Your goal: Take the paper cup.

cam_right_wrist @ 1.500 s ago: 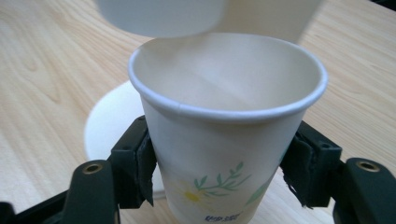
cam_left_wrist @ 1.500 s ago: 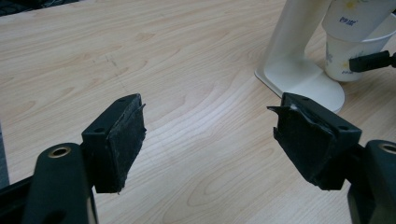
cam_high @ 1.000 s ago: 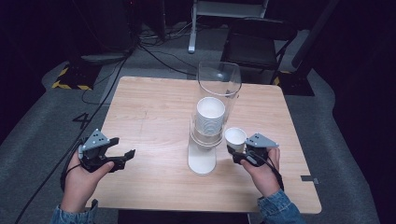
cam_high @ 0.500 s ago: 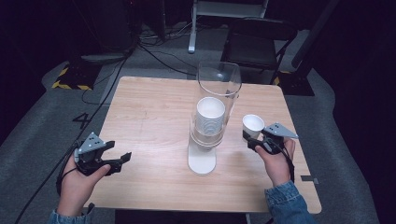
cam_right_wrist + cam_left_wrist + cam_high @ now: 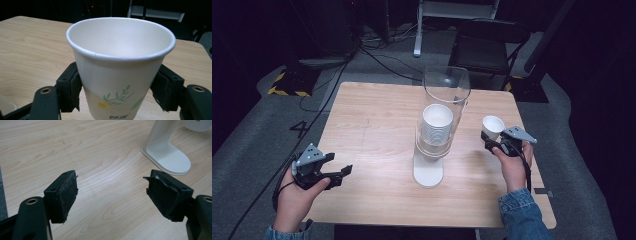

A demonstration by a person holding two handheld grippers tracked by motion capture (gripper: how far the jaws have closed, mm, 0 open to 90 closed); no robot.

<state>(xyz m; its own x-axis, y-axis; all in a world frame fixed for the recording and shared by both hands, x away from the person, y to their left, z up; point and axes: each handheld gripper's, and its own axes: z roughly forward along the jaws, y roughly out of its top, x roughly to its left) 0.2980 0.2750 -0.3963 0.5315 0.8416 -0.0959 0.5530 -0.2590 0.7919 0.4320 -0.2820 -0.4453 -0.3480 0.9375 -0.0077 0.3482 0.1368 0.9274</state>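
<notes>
Right gripper [image 5: 493, 143] at right of frame, jaws closed on white flowered paper cup [image 5: 120, 67]: light, crushable, best held mid-wall. Left gripper [image 5: 329, 172], lower left, jaws wide apart, empty.

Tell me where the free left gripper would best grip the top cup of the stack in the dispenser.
Probably by the rim of the top cup, coming from above. The stack sits nested inside the clear tube on the white stand, so its sides are walled off; the open mouth faces up. The left gripper is open and empty; the right gripper holds a paper cup.
</notes>
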